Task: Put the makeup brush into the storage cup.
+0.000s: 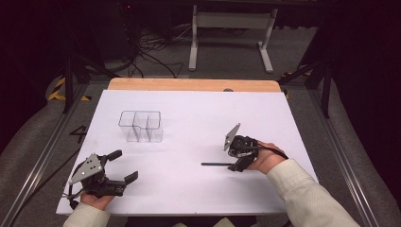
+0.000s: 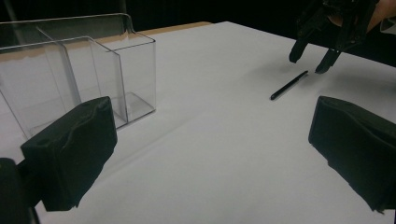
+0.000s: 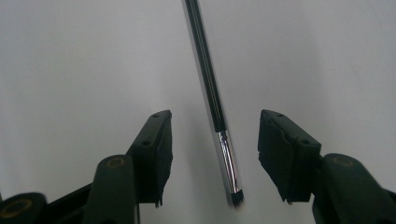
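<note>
On the white worktop (image 1: 189, 189), right of centre and near the person, a thin black pen-like stick (image 1: 216, 164) lies flat; it may be a fine brush, the silvery end is blurred. The right claw (image 3: 214, 158) straddles that end, jaws wide and not touching it. It looks light, stiff and apt to roll, so a pinch across the shaft beside the metal part seems best. The left claw (image 1: 124, 166) rests wide and empty at the near left. A clear divided box (image 1: 140, 126) stands well apart, blocking nothing.
</note>
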`<state>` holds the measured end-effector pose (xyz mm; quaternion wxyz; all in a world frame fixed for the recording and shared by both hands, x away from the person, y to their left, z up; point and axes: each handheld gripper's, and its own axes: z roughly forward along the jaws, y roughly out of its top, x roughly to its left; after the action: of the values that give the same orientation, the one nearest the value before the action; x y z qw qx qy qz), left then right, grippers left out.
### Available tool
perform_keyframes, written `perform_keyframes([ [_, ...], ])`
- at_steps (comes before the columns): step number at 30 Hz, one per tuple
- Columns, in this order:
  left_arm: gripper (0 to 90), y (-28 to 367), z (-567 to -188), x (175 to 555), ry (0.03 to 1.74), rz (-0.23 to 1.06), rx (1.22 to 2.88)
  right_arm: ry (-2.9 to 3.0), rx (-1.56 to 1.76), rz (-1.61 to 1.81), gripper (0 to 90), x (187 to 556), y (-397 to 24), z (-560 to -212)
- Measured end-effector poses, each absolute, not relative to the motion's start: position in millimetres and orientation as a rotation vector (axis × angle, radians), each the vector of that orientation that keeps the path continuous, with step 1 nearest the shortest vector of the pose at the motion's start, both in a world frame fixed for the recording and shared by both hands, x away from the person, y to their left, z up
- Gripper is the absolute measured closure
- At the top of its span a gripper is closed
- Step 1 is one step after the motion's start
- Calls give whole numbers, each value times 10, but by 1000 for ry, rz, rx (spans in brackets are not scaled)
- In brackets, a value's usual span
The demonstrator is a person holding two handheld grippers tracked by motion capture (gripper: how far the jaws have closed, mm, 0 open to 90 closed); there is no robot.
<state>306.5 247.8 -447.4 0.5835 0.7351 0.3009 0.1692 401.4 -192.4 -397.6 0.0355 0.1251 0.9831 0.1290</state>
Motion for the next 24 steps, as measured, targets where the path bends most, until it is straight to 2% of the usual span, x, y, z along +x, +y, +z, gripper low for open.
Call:
perform_keyframes([
  [10,1,2433,-4492,3063,695,415,1748,3060,367,337,562,4057,-1914,-4064],
  [24,54,2397,-4494,3072,673,393,1795,3100,331,293,666,4078,-1889,-4132],
])
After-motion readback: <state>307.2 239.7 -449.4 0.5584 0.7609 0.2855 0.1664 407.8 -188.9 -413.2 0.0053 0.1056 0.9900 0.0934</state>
